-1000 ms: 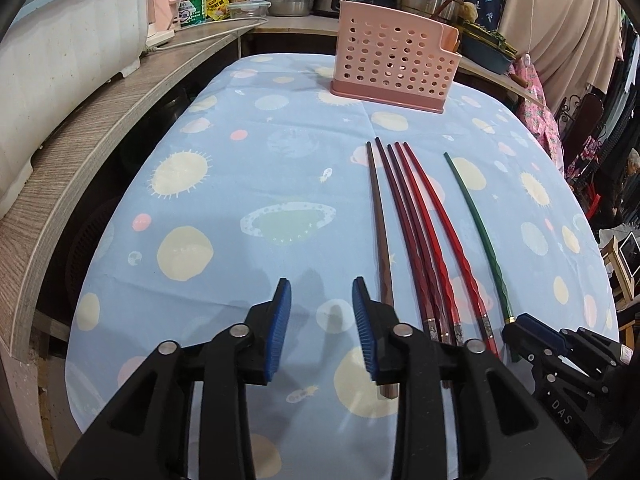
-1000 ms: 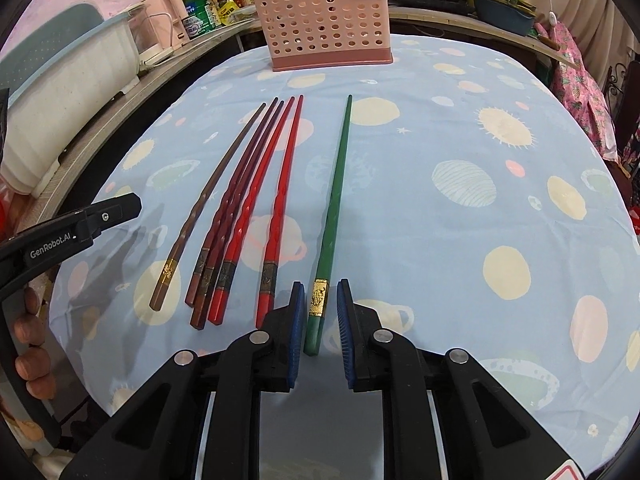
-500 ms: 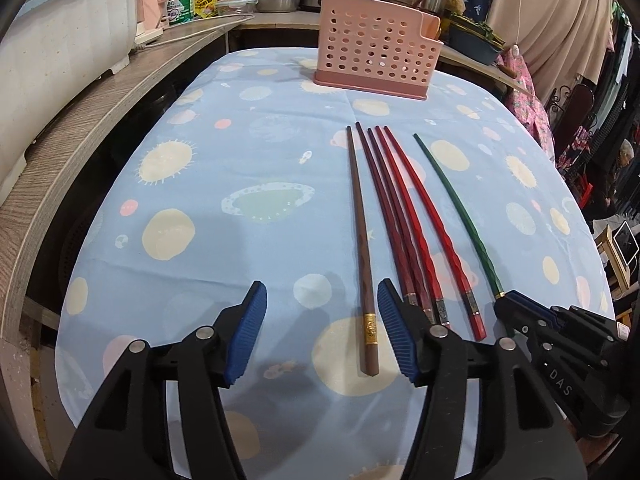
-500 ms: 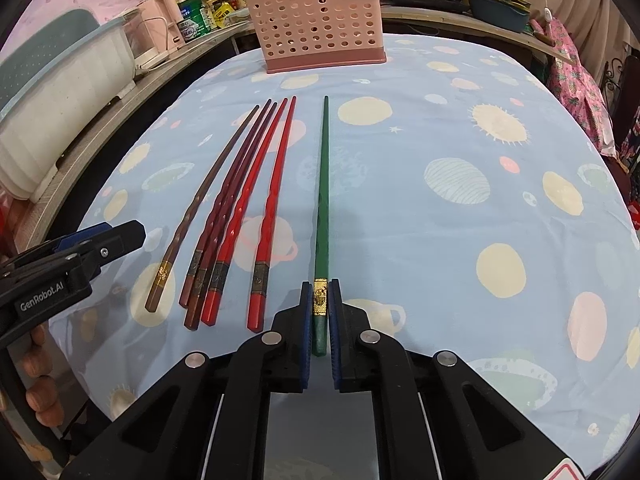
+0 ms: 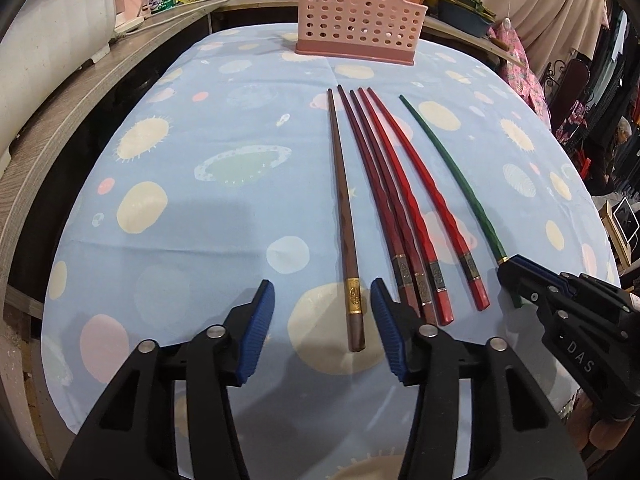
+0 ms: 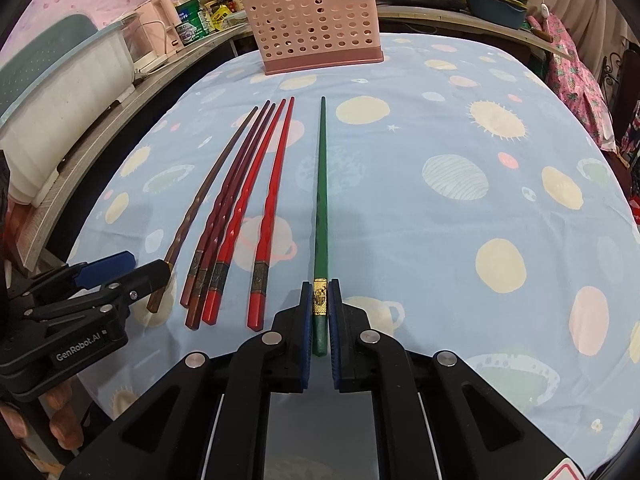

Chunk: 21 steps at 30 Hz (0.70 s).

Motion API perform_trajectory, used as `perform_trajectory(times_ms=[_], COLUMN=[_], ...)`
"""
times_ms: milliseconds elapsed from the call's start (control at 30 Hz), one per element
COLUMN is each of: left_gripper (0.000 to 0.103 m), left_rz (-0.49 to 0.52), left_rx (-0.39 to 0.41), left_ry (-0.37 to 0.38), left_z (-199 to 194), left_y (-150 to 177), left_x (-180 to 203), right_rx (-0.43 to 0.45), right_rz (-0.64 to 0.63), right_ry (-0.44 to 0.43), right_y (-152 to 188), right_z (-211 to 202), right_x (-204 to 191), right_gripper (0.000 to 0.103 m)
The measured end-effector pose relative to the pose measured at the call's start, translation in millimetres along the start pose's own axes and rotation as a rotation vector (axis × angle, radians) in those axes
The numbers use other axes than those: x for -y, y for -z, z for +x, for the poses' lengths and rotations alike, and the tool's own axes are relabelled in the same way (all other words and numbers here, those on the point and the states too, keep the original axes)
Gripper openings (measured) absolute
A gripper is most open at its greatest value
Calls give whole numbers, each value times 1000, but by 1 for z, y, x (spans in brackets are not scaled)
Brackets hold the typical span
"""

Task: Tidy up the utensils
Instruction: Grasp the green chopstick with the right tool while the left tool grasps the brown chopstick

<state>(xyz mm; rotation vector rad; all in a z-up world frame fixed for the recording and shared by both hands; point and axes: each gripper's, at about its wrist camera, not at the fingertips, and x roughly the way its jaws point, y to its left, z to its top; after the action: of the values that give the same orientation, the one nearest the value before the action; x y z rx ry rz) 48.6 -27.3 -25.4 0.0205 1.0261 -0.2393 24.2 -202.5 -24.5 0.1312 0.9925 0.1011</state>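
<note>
Chopsticks in a row before my grippers, holder behind them

On the tablecloth [image 5: 208,216] six chopsticks [image 5: 404,208] lie side by side, tips toward the basket [image 5: 356,20] at the far edge; a counter [image 5: 80,112] runs along the left.

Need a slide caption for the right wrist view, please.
Right gripper fingers clamped on the green chopstick, five brown and red chopsticks alongside, pink utensil basket beyond.

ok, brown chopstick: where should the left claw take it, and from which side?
At the thick butt end of the brown chopstick, about the gold band, from above, pads either side. It lies flat and apart from the dark red ones, and the left claw, now closing, already straddles it there.
</note>
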Motion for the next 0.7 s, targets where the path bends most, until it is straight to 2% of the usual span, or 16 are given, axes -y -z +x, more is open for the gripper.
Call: perform_trajectory(times_ms=[233,300,400,700], left_gripper=[30,19,10,7], left_rz=[8,10,11,3], left_rx=[3,1,-4,-16], left_ry=[-6,-2,8,26], left_z=[0,0,1,1], left_y=[1,1,0,-2], left_x=[0,0,0,-1], right_rx=[0,0,-1,-1], right_rz=[0,-1,-2,-1], right_ry=[0,1,0,2], right_y=[0,0,0,-1], right_z=[0,0,0,0], right_x=[0,0,0,0], right_gripper=[7,7,7,7])
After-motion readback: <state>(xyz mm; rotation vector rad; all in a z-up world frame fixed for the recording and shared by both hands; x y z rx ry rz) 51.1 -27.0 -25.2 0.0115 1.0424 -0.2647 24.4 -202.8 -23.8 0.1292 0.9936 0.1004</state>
